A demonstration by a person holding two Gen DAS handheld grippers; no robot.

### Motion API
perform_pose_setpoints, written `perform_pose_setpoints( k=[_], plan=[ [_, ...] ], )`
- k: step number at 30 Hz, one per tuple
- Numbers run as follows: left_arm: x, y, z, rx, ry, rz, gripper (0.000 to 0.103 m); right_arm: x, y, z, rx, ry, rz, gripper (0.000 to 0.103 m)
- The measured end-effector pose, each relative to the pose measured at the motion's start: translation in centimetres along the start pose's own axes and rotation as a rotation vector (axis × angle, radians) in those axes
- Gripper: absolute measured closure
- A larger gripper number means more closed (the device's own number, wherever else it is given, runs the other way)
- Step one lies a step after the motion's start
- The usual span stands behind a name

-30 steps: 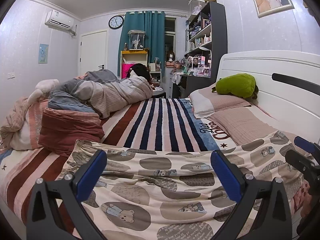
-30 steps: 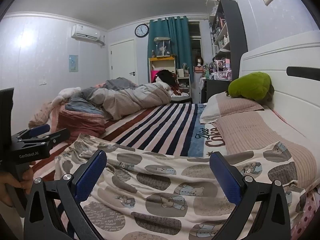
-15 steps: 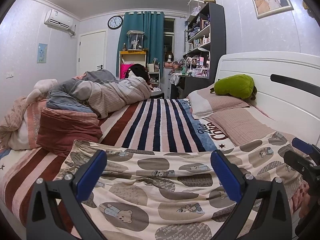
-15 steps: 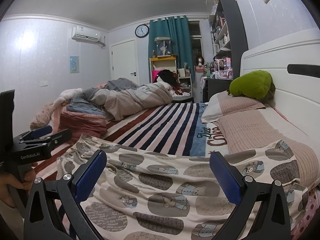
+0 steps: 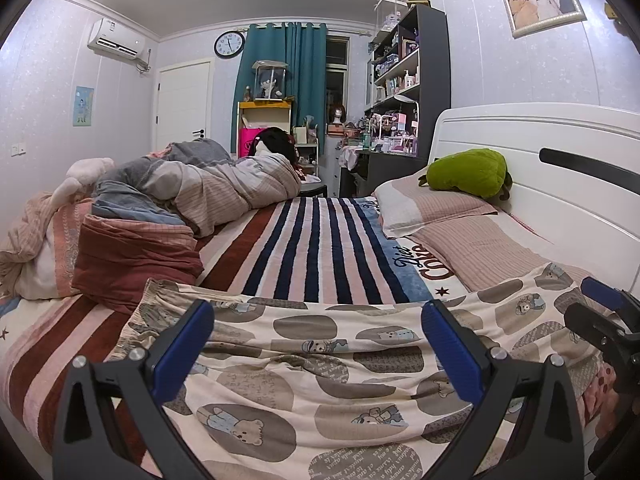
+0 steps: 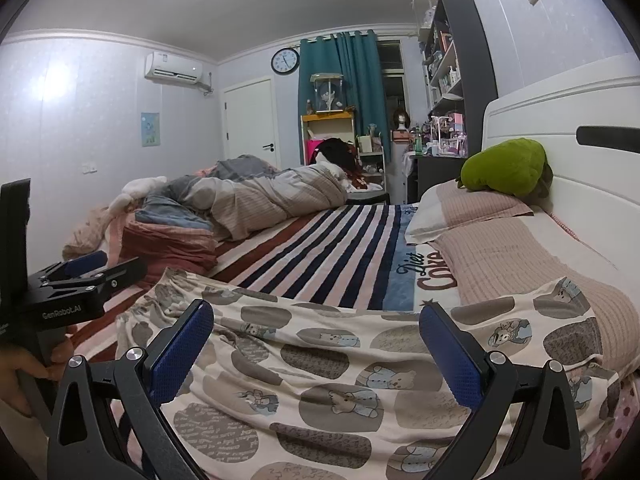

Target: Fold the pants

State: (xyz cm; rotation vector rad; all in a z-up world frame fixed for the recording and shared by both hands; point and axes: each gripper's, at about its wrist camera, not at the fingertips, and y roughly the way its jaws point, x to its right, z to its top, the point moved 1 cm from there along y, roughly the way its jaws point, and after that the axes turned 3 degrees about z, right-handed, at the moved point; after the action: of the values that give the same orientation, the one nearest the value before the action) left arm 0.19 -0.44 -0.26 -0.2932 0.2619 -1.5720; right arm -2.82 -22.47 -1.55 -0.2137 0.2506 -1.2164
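Cream pants (image 5: pixel 320 364) printed with bears and grey-brown ovals lie spread flat across the near end of the bed, waistband at the left, leg ends at the right on a pink pillow. They also show in the right wrist view (image 6: pixel 328 360). My left gripper (image 5: pixel 318 344) is open and empty, just above the pants' middle. My right gripper (image 6: pixel 316 344) is open and empty, above the pants nearer the leg end. Each gripper shows at the edge of the other's view, the right gripper (image 5: pixel 604 320) and the left gripper (image 6: pixel 76 280).
A striped blanket (image 5: pixel 312 248) covers the bed behind the pants. A heap of bedding (image 5: pixel 168 208) fills the far left. Pillows (image 5: pixel 436 208) and a green plush (image 5: pixel 466 174) lie along the white headboard (image 5: pixel 560 184) on the right. Shelves stand beyond.
Both grippers have drifted slightly over the pants, staying open. The pants have not moved.
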Motion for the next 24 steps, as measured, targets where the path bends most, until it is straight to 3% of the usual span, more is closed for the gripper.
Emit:
perform_pose_setpoints(
  k=[24],
  plan=[
    [-0.02,-0.01,-0.03,-0.001,-0.001,0.001,0.001,-0.19,-0.19,-0.23,0.006,0.016,-0.005,0.001]
  ],
)
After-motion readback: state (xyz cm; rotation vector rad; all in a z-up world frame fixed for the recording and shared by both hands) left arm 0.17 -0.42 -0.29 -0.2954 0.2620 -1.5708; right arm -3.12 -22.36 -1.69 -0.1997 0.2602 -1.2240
